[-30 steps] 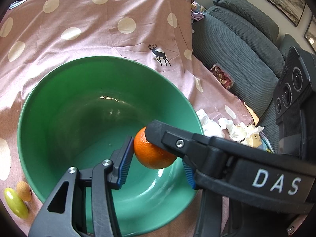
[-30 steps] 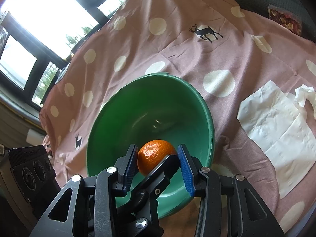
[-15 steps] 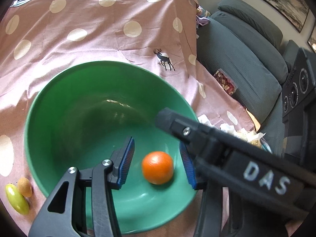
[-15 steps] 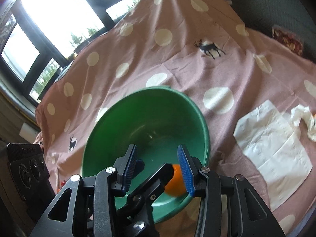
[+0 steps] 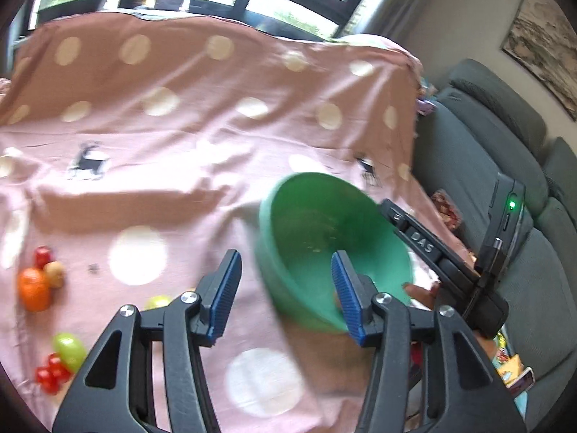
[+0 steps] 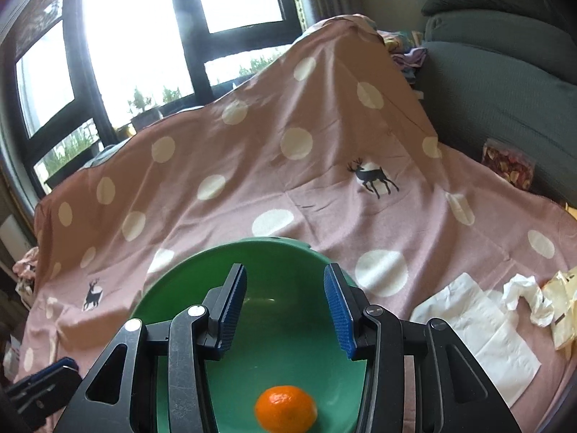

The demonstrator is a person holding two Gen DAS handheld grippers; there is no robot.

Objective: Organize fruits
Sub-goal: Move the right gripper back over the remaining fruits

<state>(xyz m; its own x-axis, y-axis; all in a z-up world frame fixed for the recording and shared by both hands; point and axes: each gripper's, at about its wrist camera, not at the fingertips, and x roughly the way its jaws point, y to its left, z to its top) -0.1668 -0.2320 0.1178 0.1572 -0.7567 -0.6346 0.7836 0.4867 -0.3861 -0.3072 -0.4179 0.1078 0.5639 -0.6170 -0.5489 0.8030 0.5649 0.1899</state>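
Note:
A green bowl (image 6: 180, 288) stands on the pink polka-dot cloth; it also shows in the left wrist view (image 5: 317, 223). An orange mandarin (image 6: 285, 408) lies loose inside it. My right gripper (image 6: 286, 306) is open and empty above the bowl. My left gripper (image 5: 286, 296) is open and empty, just left of the bowl. More fruit lies on the cloth at the left: an orange (image 5: 33, 288), a brown fruit (image 5: 54, 273), a red fruit (image 5: 42, 255), green fruits (image 5: 69, 350), small red fruits (image 5: 48, 371).
White napkins (image 6: 479, 328) and crumpled paper (image 6: 530, 299) lie on the cloth right of the bowl. A grey sofa (image 5: 479, 144) runs along the right with a snack bag (image 6: 508, 166) on it. Windows stand behind the cloth.
My right gripper opened and let the mandarin fall into the bowl, then drew back. My left gripper pulled back and swung left, bringing the fruit on the cloth into view.

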